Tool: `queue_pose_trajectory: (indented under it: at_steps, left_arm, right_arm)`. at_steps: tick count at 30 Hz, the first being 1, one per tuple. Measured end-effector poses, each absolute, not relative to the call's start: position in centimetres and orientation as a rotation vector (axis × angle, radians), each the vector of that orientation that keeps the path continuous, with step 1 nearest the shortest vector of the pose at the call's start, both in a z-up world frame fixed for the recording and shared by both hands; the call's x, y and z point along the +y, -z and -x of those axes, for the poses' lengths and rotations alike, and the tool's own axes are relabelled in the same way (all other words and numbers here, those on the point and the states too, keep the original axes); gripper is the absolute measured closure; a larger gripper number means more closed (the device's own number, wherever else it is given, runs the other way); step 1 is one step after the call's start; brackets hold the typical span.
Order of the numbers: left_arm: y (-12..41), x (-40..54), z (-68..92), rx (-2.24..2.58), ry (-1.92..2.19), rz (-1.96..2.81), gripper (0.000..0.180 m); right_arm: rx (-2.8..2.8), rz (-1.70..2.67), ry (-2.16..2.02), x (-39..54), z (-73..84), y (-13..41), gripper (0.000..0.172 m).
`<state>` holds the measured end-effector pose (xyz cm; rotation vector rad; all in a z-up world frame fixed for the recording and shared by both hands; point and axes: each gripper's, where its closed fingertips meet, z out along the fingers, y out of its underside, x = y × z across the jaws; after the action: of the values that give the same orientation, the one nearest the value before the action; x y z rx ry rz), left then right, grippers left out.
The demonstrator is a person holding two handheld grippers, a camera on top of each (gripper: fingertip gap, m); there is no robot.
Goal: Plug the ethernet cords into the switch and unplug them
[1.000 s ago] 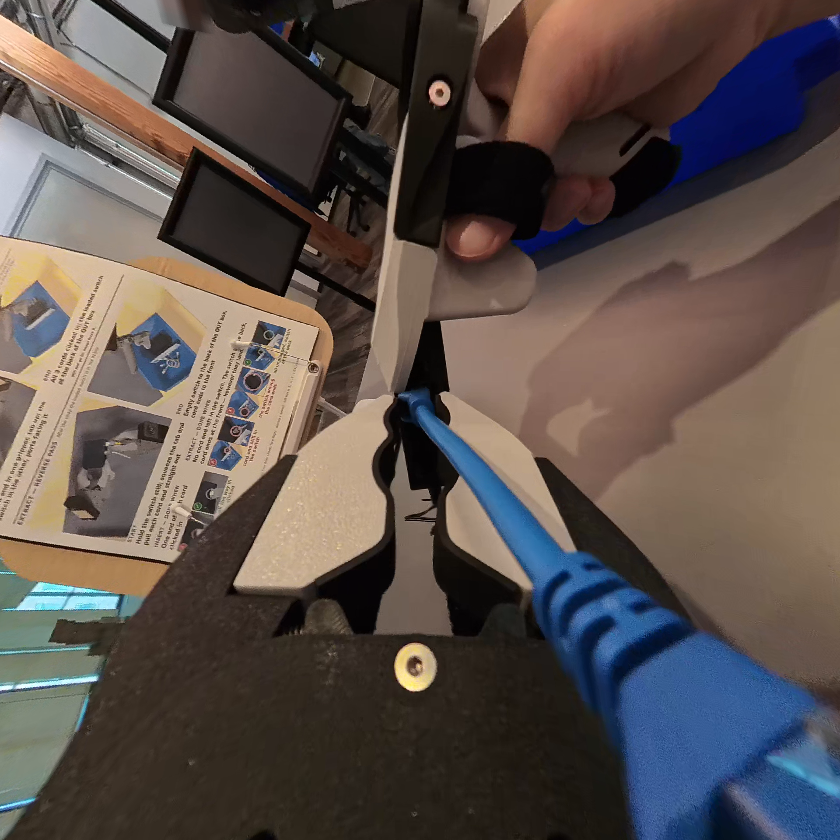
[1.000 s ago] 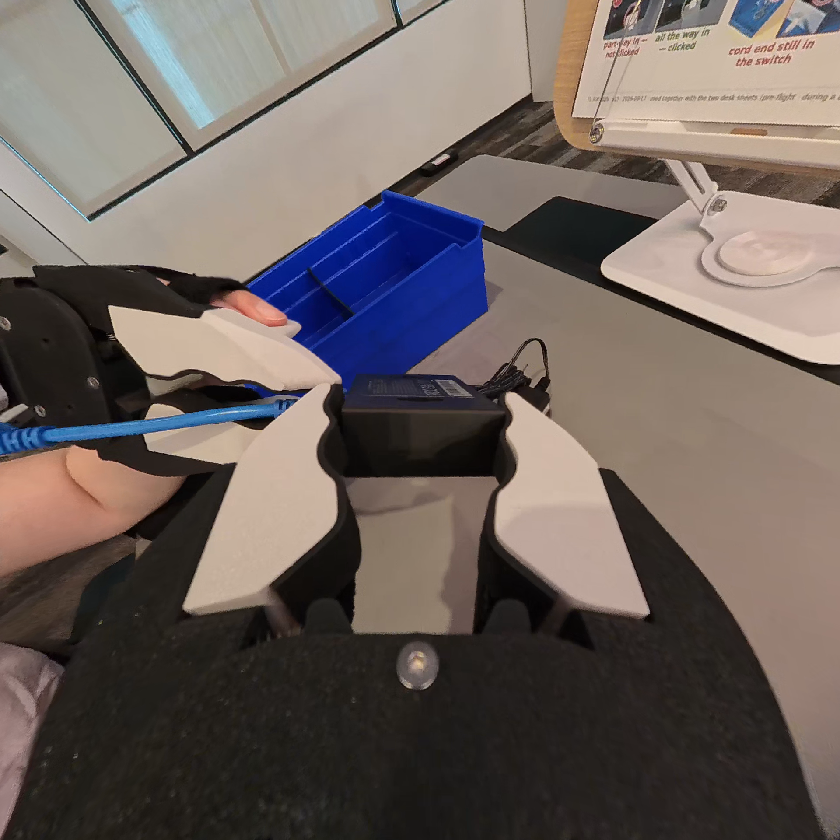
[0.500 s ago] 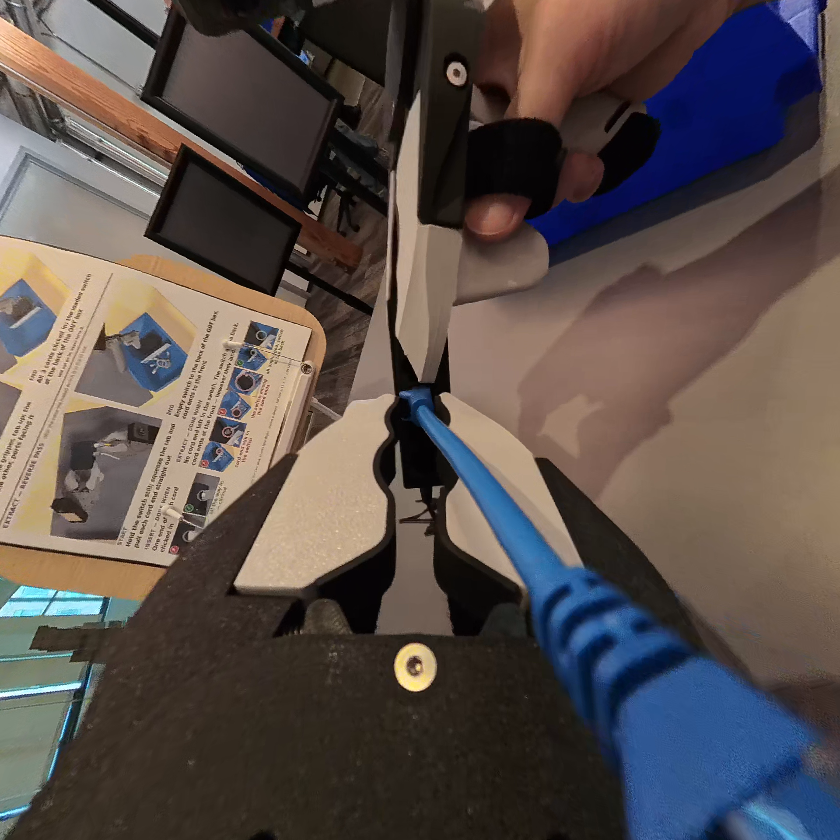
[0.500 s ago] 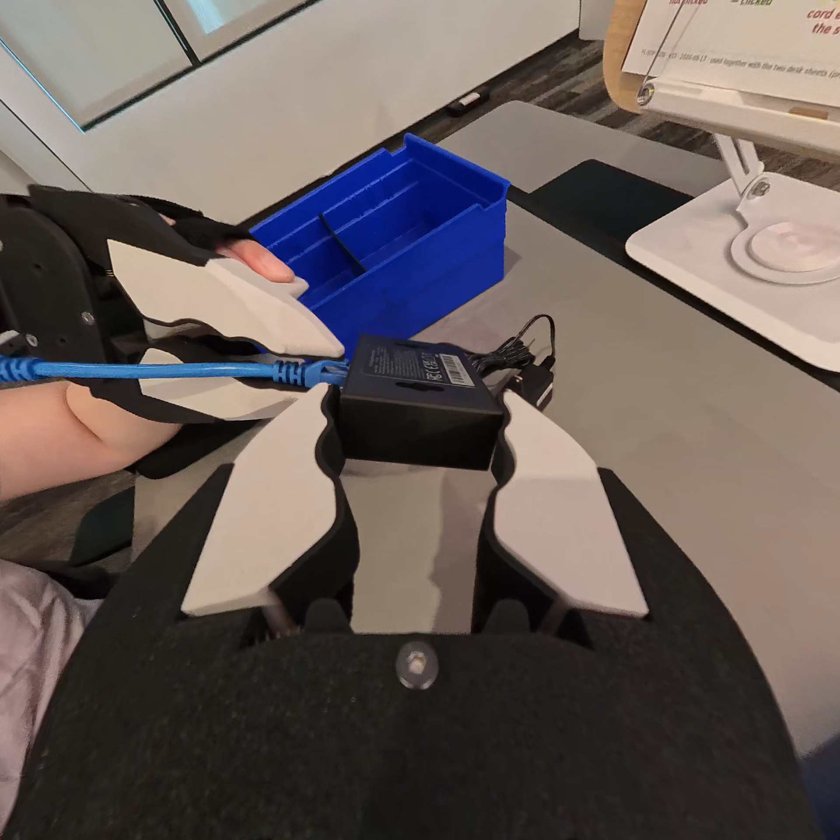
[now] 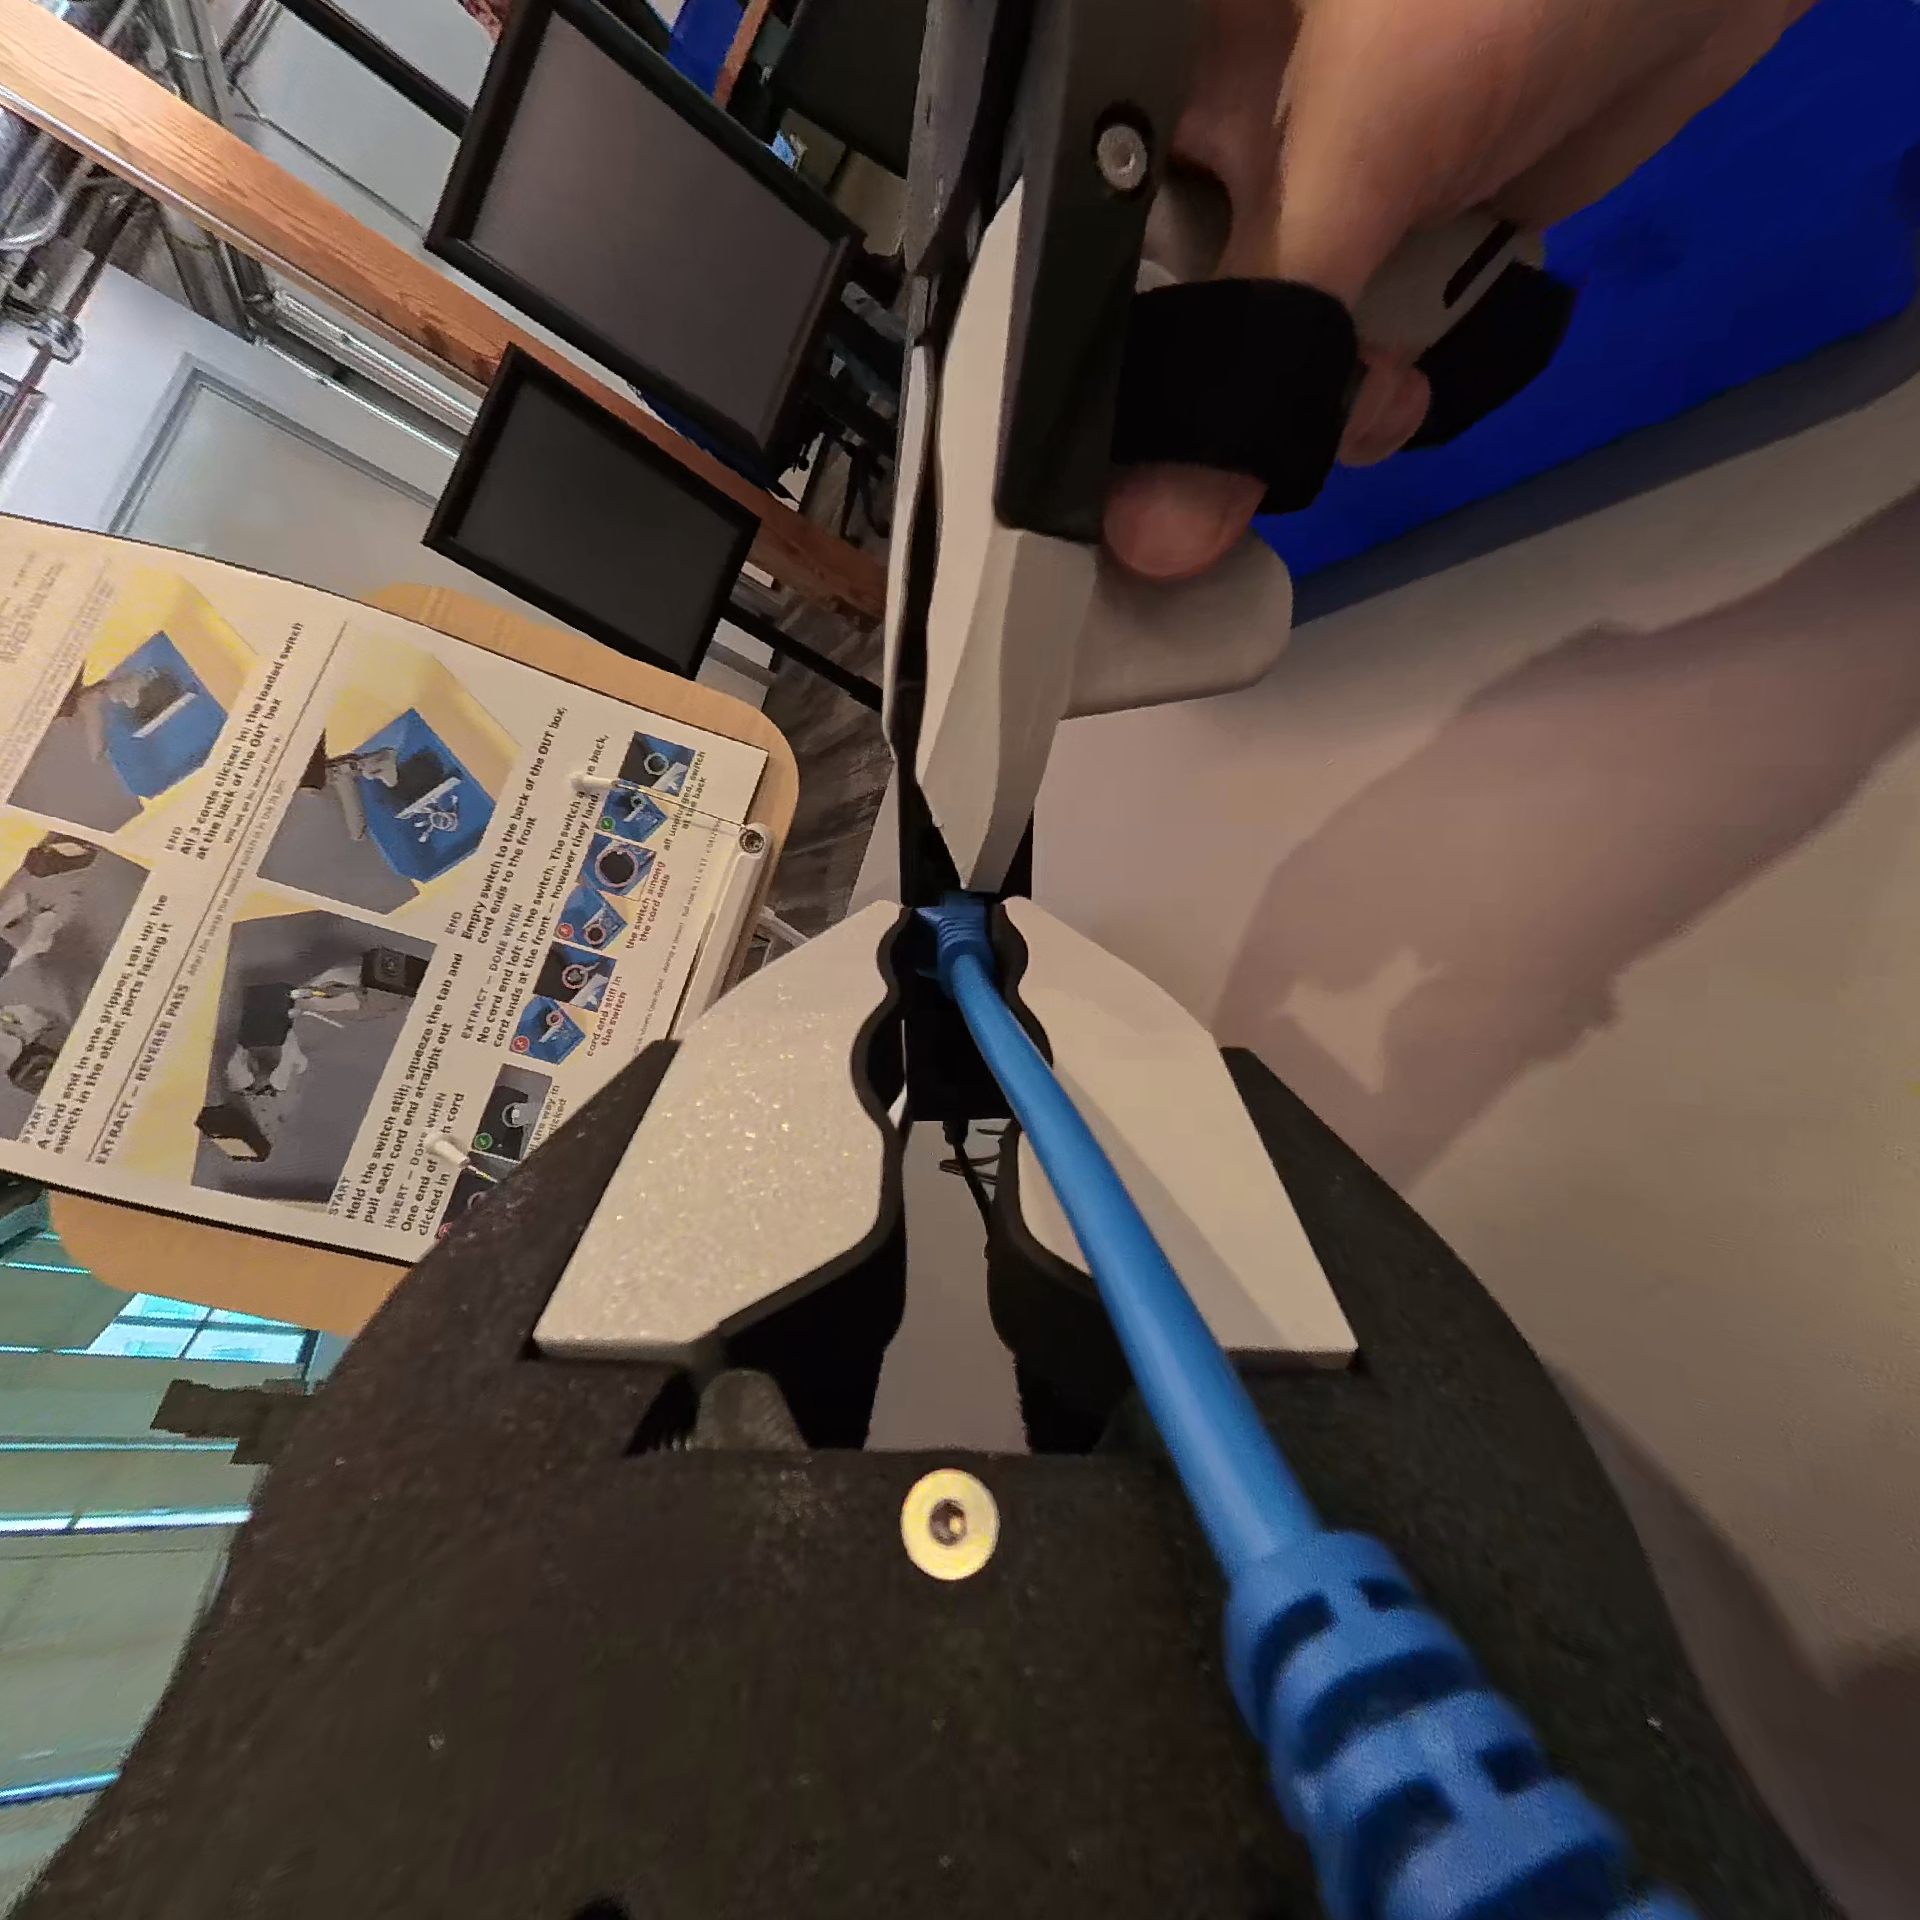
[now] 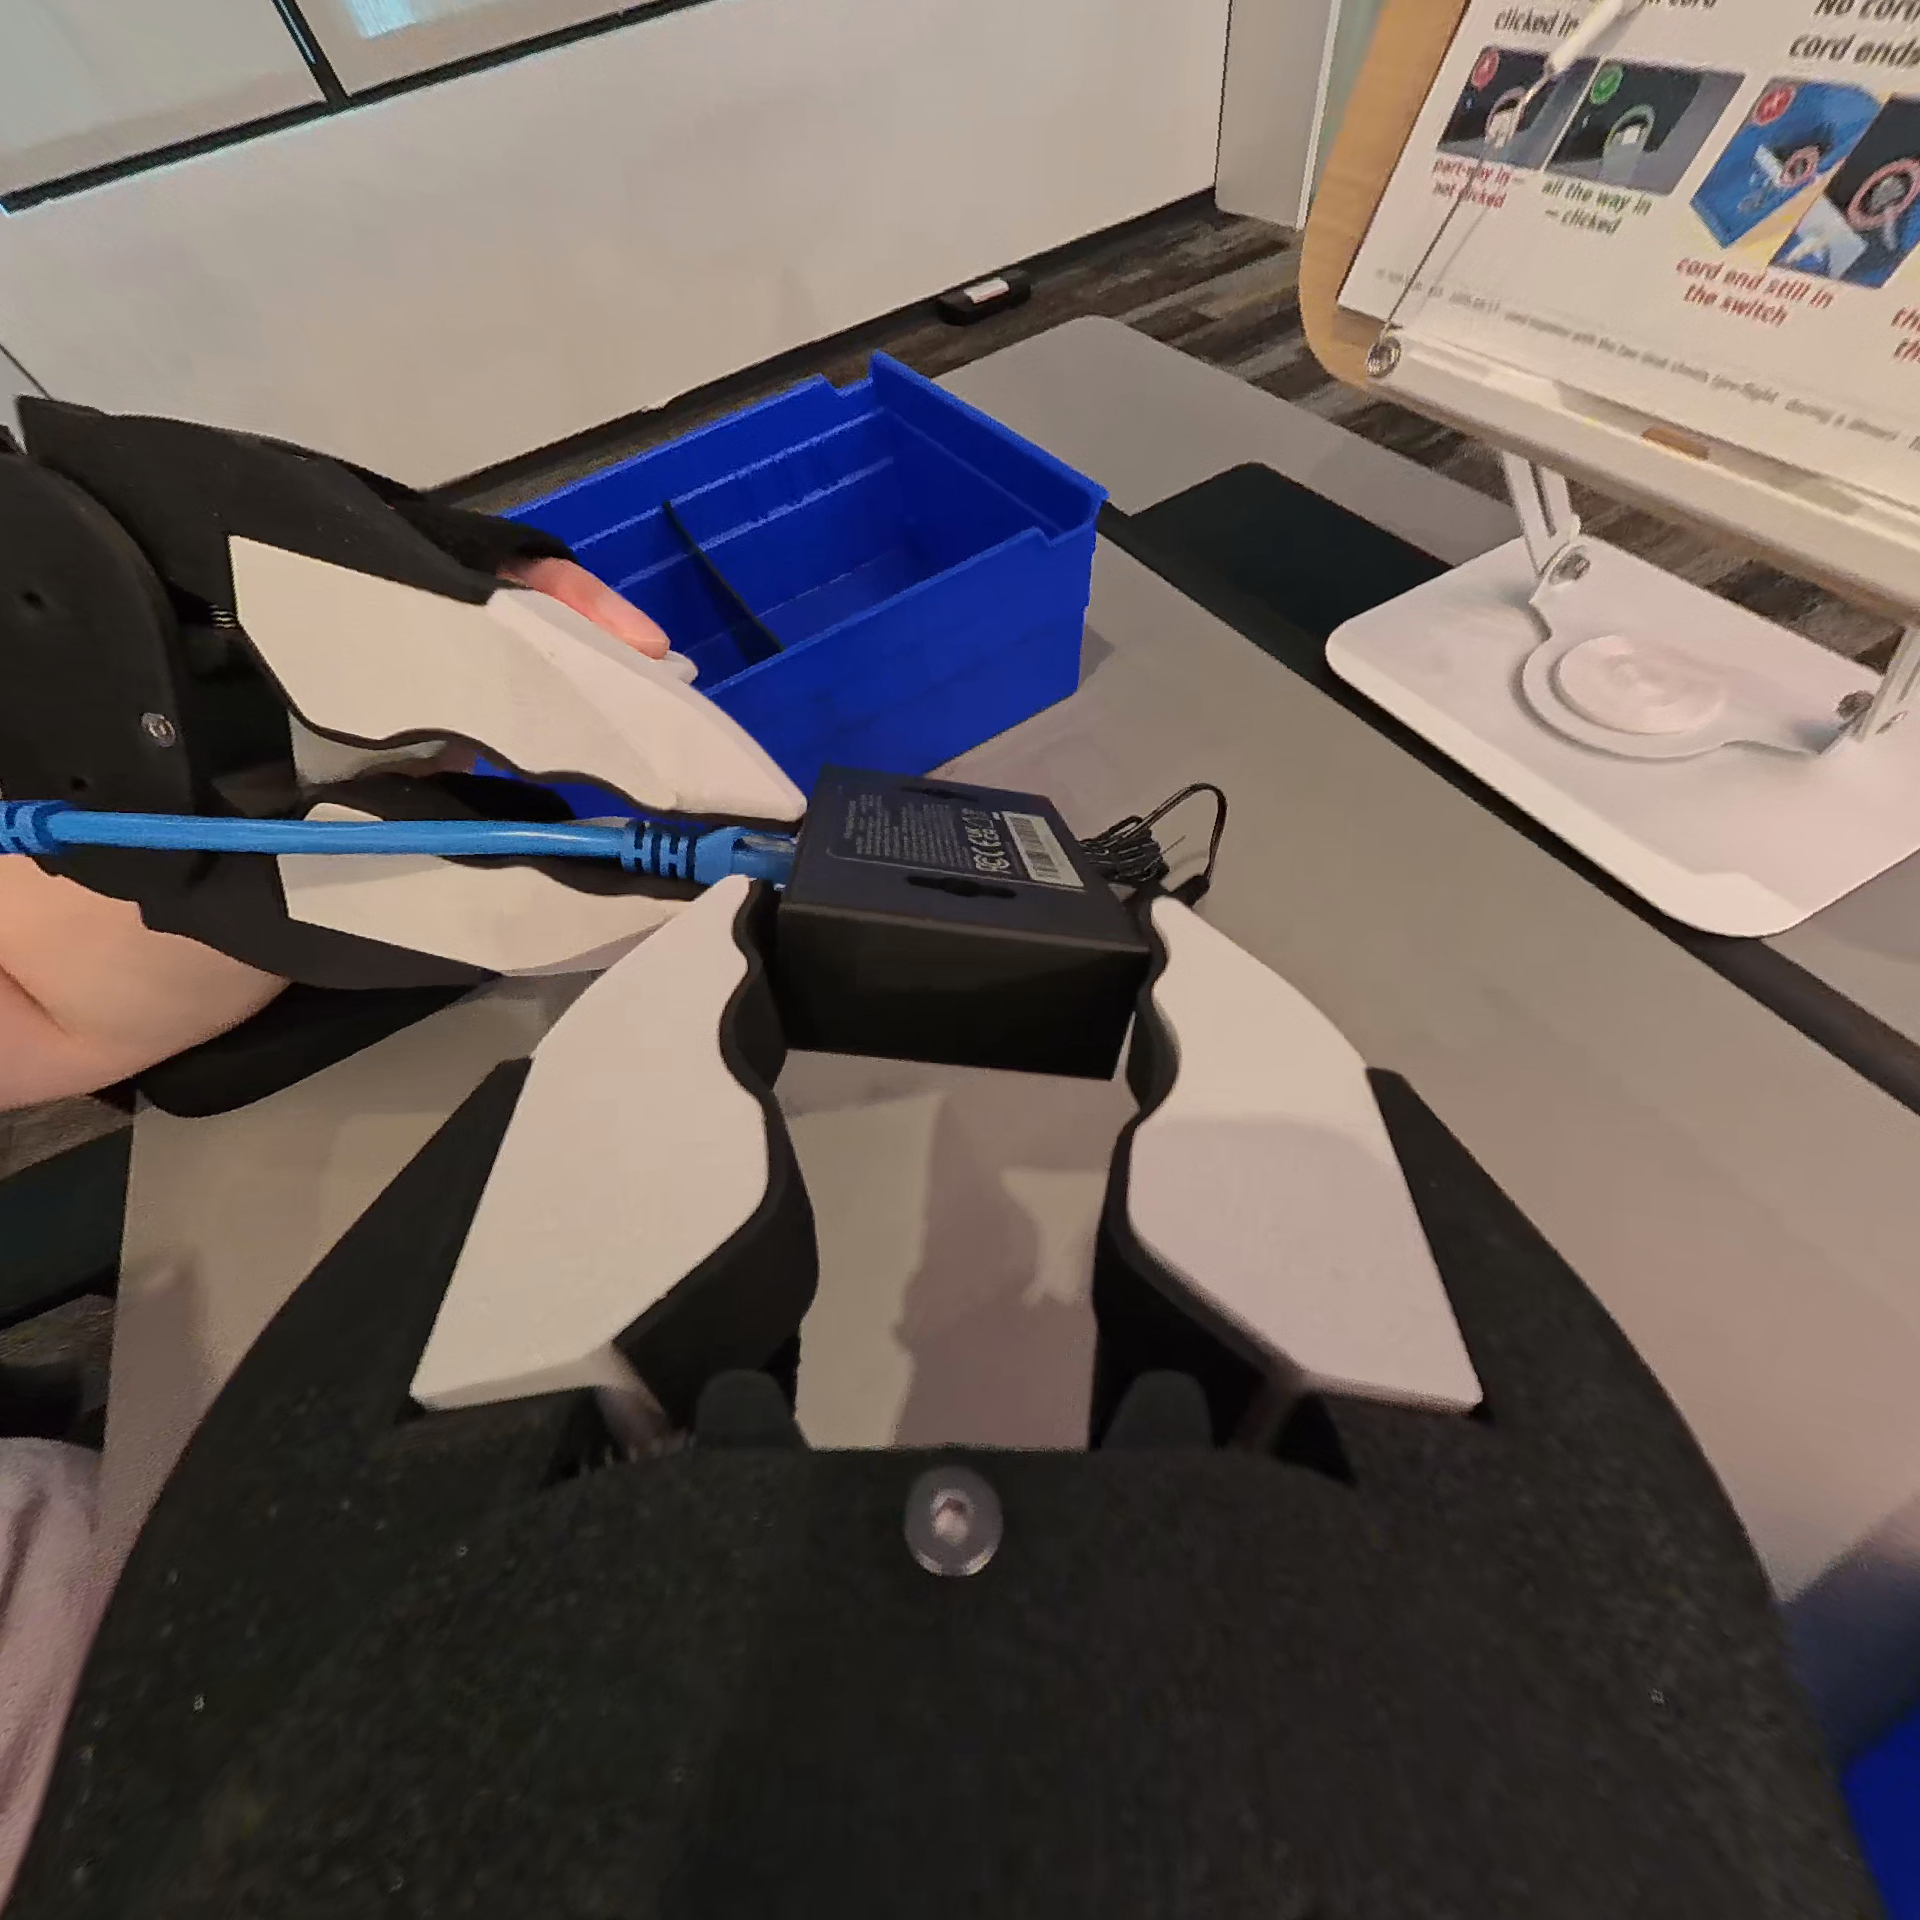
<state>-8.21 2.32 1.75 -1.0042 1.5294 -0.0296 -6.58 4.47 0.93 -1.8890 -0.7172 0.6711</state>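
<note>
My right gripper (image 6: pixel 951 935) is shut on the black switch (image 6: pixel 956 935), with both pads pressed on its sides, and holds it above the grey table (image 6: pixel 1455 1039). The switch's labelled face is up. My left gripper (image 5: pixel 956 920) is shut on the blue ethernet cord (image 5: pixel 1091 1226) just behind its plug. In the right wrist view the cord (image 6: pixel 364 834) runs in from the left. Its plug (image 6: pixel 743 854) meets the switch's left face; how deep it sits I cannot tell. The cord's other plug (image 5: pixel 1403 1714) hangs close to the left camera.
A blue bin (image 6: pixel 862 561) stands behind the switch. A bundled black power lead (image 6: pixel 1143 847) hangs at the switch's far side. A white stand (image 6: pixel 1662 727) with an instruction sheet (image 6: pixel 1662 156) is at the right. Two dark screens (image 5: pixel 623 260) are beyond the table.
The plug in my left gripper has moved right, up to the switch's left face. My right gripper has tilted the switch so its labelled face shows more. Both grasps have held.
</note>
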Motion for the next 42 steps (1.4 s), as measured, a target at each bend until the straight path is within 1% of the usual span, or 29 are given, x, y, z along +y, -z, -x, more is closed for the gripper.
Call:
queue_pose_trajectory:
  at_steps: [15, 22, 25, 34, 42]
  left_arm:
    - [-1.0, 2.2, 8.0, 1.565, 0.039, 1.055, 0.169]
    - [-0.7, 2.4, 7.9, 1.548, 0.065, 1.083, 0.168]
    - [-0.4, 2.6, 7.9, 1.557, 0.009, 1.066, 0.168]
    - [-0.5, 2.8, 8.1, 1.538, -0.002, 1.035, 0.169]
    - [-0.4, 2.9, 8.4, 1.550, -0.040, 1.017, 0.169]
  right_arm:
    - [-0.739, 1.879, -0.777, 4.5, 6.8, 0.2, 0.107]
    - [-0.736, 1.888, -0.747, 4.6, 6.7, 0.3, 0.108]
    - [-0.730, 1.895, -0.735, 4.7, 6.6, 0.5, 0.108]
    - [-0.762, 1.816, -0.648, 5.0, 6.7, 0.4, 0.108]
    - [-0.786, 1.767, -0.651, 5.3, 6.9, 0.5, 0.108]
